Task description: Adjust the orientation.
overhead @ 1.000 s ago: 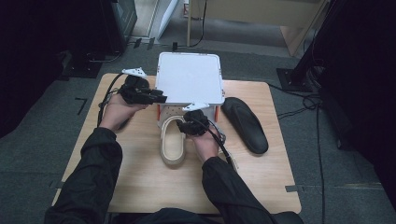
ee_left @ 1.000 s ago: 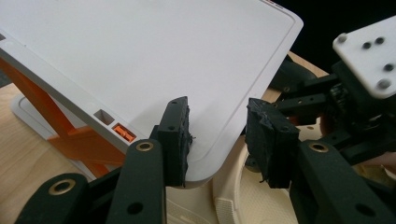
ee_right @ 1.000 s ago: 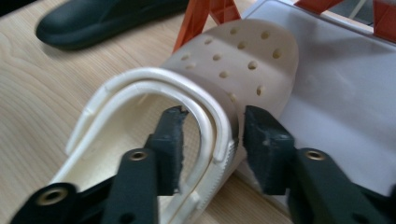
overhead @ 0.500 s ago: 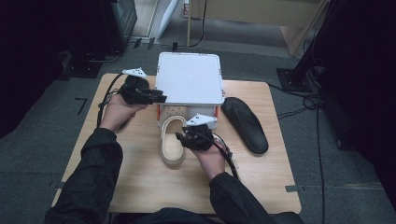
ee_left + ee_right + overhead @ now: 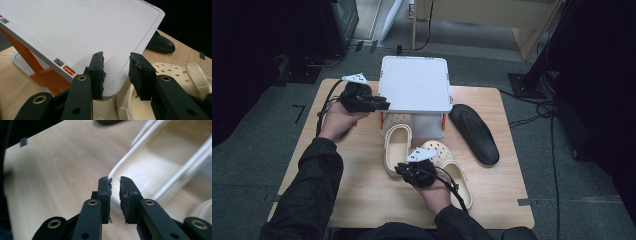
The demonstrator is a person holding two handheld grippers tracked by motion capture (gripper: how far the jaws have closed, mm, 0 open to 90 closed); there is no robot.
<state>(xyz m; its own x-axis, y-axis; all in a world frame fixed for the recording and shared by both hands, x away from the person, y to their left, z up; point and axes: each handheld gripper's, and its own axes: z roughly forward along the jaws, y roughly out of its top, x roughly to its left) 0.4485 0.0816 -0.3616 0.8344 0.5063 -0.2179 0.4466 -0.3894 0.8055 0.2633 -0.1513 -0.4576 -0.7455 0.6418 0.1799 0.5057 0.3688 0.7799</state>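
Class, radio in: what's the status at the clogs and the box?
Left gripper open, jaws just closing around box lid corner. Right gripper shut on cream clog rim. Second clog alongside.

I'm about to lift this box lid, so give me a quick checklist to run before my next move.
1. Left gripper astride the lid corner: ok; jaws have just been closing, but a gap shows at one pad.
2. Right gripper shut: ok; it has just closed.
3. Right gripper's hold on the clog rim: cannot tell.
4. Orange latch released: cannot tell.
5. Lid top bare: ok.
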